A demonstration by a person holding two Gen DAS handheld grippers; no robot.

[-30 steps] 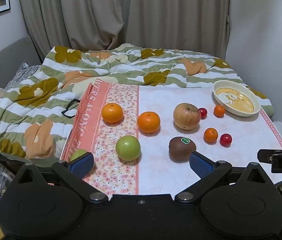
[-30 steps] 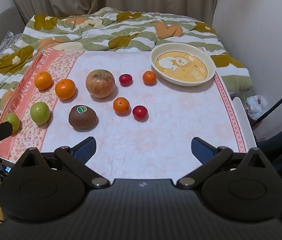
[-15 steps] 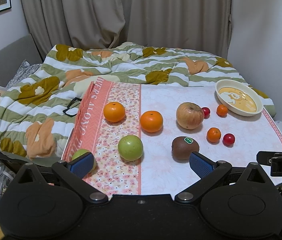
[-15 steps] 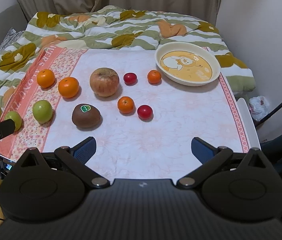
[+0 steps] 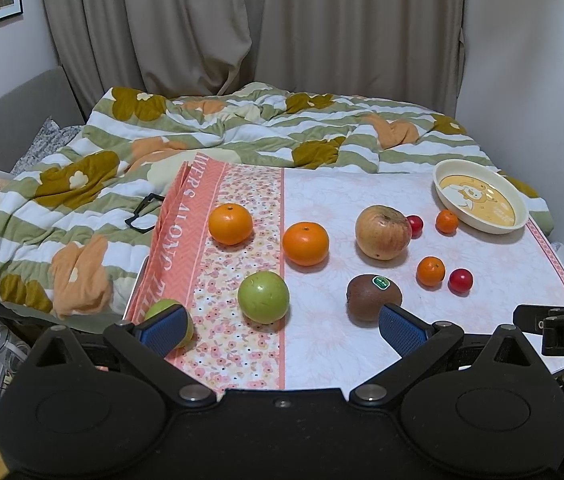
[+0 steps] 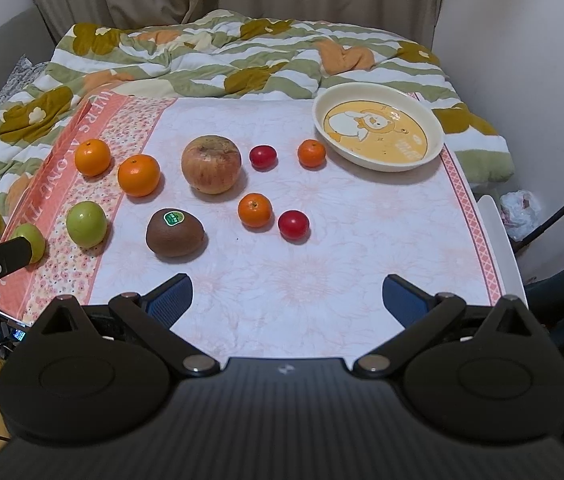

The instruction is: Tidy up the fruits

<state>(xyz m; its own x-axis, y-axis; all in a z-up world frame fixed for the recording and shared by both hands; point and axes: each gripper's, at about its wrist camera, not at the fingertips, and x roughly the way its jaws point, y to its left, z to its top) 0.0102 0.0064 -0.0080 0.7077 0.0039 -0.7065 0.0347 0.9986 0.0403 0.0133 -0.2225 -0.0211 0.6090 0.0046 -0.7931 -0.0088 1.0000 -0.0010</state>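
Note:
Fruit lies on a cloth-covered table. An apple, a kiwi, two large oranges, two green fruits, two small mandarins and two cherry tomatoes are spread out. A cream bowl with a cartoon print stands empty at the far right. My left gripper is open and empty above the near edge, by the kiwi and green fruit. My right gripper is open and empty above the near edge.
A striped flowered quilt covers the bed behind and left of the table, with black glasses on it. Curtains hang behind. A wall is at the right. A white table part sticks out beyond the cloth's right edge.
Both views have shifted slightly, with the fruit sitting lower and a little farther in frame. The fruit has not moved, and both grippers stay open.

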